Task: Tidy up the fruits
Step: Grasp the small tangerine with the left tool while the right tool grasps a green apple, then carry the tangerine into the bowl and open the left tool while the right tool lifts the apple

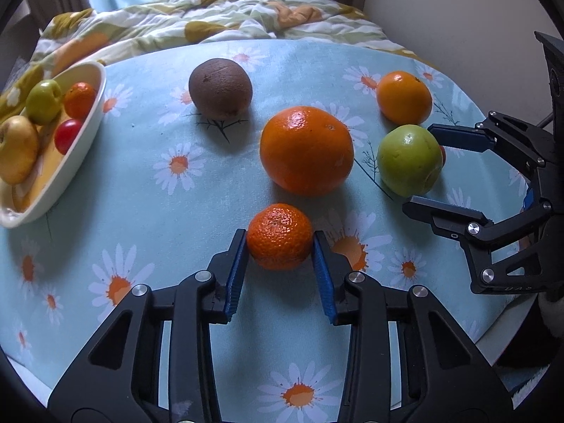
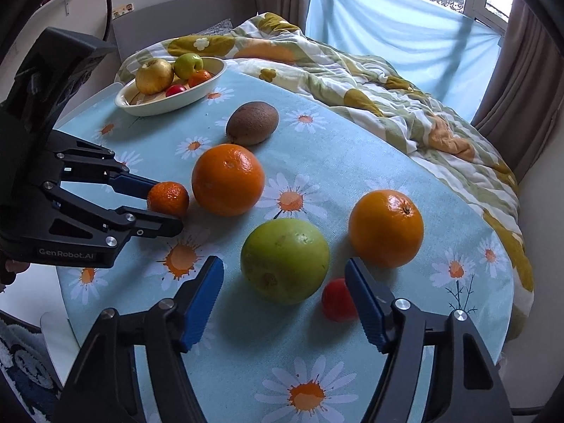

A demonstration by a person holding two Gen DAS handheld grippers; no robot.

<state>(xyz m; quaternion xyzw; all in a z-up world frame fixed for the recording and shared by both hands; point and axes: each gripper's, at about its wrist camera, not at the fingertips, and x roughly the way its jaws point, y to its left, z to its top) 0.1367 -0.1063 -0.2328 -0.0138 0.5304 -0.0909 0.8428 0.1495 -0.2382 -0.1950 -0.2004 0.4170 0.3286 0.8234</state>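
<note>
A small mandarin (image 1: pixel 279 243) lies on the daisy tablecloth, and my left gripper (image 1: pixel 280 234) is shut on it, blue pads pressing both sides; the right wrist view shows the same grip (image 2: pixel 165 204). My right gripper (image 2: pixel 284 262) stands open around a green apple (image 2: pixel 284 261), with a gap at the left pad. A small red tomato (image 2: pixel 336 299) lies against the right finger. A large orange (image 1: pixel 306 149), a second orange (image 1: pixel 404 97) and a brown kiwi (image 1: pixel 220 87) lie loose. A white oval bowl (image 1: pixel 88 130) at far left holds a yellow apple, a green apple, a mandarin and a red tomato.
A rumpled floral quilt (image 1: pixel 218 17) lies behind the round table. The table's edge (image 2: pixel 507 317) curves close on the right, past the second orange. Curtains and a window (image 2: pixel 405 17) stand at the back. A dark patterned rug (image 2: pixel 28 370) shows below left.
</note>
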